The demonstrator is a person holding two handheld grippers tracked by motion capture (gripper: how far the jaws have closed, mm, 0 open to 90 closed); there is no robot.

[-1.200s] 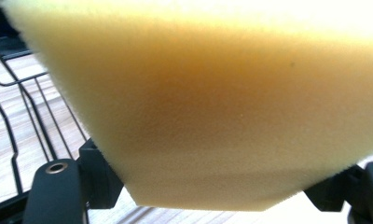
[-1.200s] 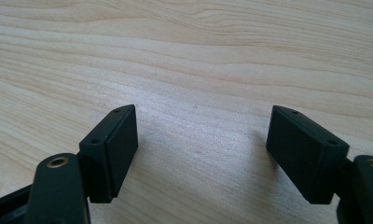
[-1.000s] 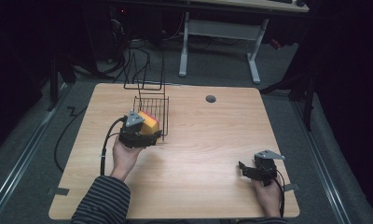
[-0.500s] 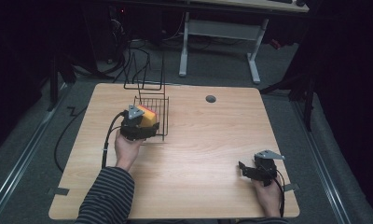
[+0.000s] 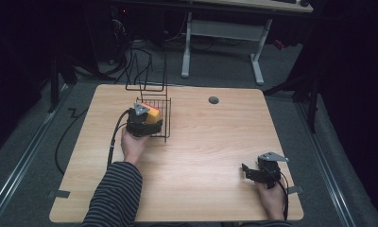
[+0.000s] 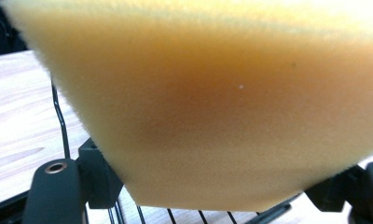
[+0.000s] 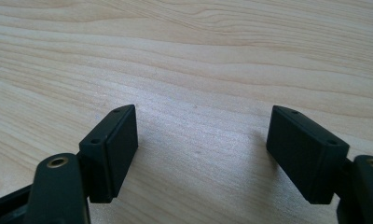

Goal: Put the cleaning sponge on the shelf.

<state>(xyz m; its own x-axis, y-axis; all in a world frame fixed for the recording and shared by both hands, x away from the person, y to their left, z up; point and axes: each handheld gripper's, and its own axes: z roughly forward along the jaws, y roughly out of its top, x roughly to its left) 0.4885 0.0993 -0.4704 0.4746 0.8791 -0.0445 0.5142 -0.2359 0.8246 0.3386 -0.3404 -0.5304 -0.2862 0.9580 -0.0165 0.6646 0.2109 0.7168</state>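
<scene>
A: Over the wire basket at the left rear of the table, the left gripper is clamped on a yellow sponge. How would you finish this?

B: From the high view, the sponge sits just above the basket's rim, not yet down inside. I would lower it straight between the wires before letting go.

A: The left gripper view shows foam pressed between the jaws and thin black wires just below. Any risk there?

B: Yes, I think the jaw tips could catch a wire. Keep the gripper upright and centred in the basket, away from the tall side. The foam is soft and squeezed, so it may spring as the jaws part; open slowly.

A: And the right gripper?

B: It rests near the table's front right corner, well apart from the basket, its jaws spread wide over bare wood with nothing between them. Leave it there; the basket looks steady enough.
</scene>
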